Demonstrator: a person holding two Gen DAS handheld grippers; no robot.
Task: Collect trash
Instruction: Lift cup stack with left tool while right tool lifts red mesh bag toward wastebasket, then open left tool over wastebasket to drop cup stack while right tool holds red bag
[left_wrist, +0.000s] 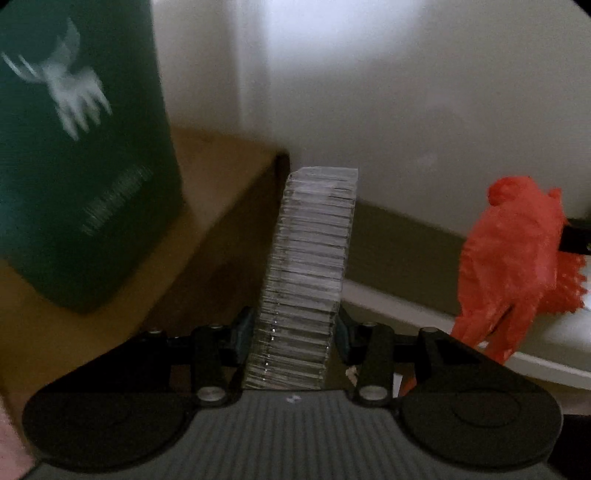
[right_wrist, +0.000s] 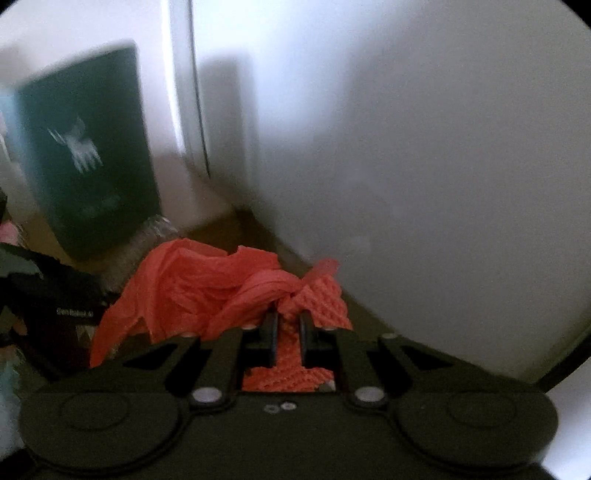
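Gripped between the left gripper's (left_wrist: 295, 343) pads, a clear ribbed plastic cup (left_wrist: 310, 273) is held near the green bin (left_wrist: 74, 147), presumably for dropping. Seen from the right wrist, red bag and netting (right_wrist: 207, 288) are pinched by the nearly closed right gripper (right_wrist: 288, 332).

Green bag (left_wrist: 74, 155) on wooden floor (left_wrist: 207, 177).

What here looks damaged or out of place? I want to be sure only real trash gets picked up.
Nothing looks spilled or broken. The left gripper is clamped on a ribbed clear plastic piece; the right gripper pinches a crumpled red plastic bag. The dark green bin stands upright.
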